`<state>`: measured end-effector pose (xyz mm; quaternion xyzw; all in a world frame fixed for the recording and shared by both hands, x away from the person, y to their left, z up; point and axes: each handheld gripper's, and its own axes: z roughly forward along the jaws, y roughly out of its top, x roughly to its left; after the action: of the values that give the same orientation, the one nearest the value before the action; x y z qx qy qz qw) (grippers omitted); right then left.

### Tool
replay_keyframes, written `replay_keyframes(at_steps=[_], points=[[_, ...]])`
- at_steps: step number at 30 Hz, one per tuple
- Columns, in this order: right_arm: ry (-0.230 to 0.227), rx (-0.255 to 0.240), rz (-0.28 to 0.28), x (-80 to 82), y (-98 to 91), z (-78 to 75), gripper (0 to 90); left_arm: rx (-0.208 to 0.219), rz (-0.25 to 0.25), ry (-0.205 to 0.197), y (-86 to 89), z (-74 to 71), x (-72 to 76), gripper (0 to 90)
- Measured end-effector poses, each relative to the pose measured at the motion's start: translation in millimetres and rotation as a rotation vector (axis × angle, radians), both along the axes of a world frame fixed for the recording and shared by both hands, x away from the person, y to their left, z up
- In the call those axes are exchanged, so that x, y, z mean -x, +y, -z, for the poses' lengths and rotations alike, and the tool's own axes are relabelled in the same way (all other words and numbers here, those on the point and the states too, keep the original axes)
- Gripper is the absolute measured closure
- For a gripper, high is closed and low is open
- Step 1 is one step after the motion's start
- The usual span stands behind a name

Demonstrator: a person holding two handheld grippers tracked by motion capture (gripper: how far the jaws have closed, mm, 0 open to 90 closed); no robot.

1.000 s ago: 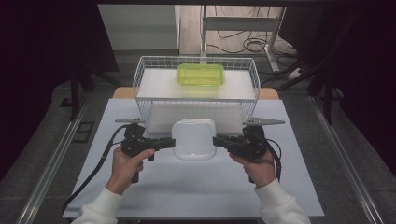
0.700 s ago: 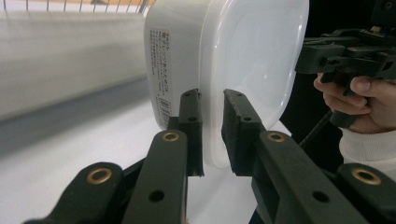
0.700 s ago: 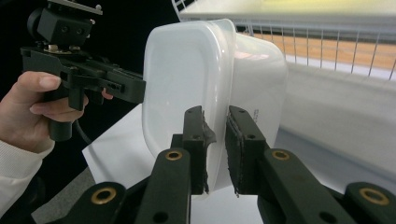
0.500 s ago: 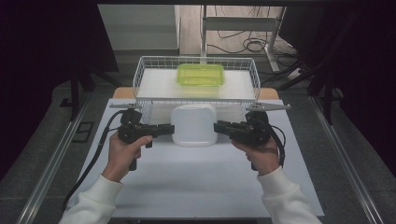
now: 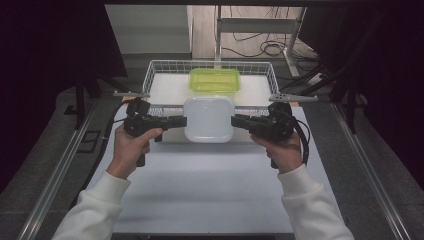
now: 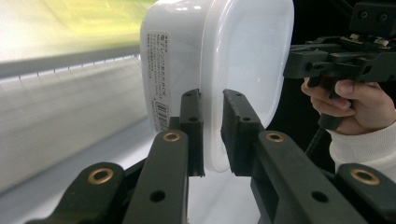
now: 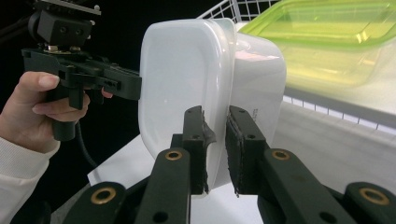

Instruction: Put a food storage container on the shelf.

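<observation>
White lidded container (image 5: 209,119) held clear of table, level, just short of wire basket (image 5: 155,70) front rim. Left gripper (image 5: 181,121) and right gripper (image 5: 236,121) clamp opposite lid rims. Green-lidded box (image 5: 214,80) directly beyond.

wire basket (image 5: 159,70) on white table (image 5: 200,185)

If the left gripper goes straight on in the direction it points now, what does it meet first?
The left gripper points sideways across the table, its jaws clamped on the rim of the white container. Straight on it would press into that container first; beyond it, the right gripper holds the opposite rim.
</observation>
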<state>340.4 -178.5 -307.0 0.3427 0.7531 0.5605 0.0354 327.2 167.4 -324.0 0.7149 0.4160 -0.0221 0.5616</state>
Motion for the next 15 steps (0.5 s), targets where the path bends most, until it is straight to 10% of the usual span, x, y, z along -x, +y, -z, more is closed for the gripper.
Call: replay_keyframes(at_steps=[15], points=[[-0.020,-0.032,-0.007,-23.2,-1.5,-24.9,77.4,0.013,-0.008,-0.024,0.7,-30.2,-24.0,78.9]])
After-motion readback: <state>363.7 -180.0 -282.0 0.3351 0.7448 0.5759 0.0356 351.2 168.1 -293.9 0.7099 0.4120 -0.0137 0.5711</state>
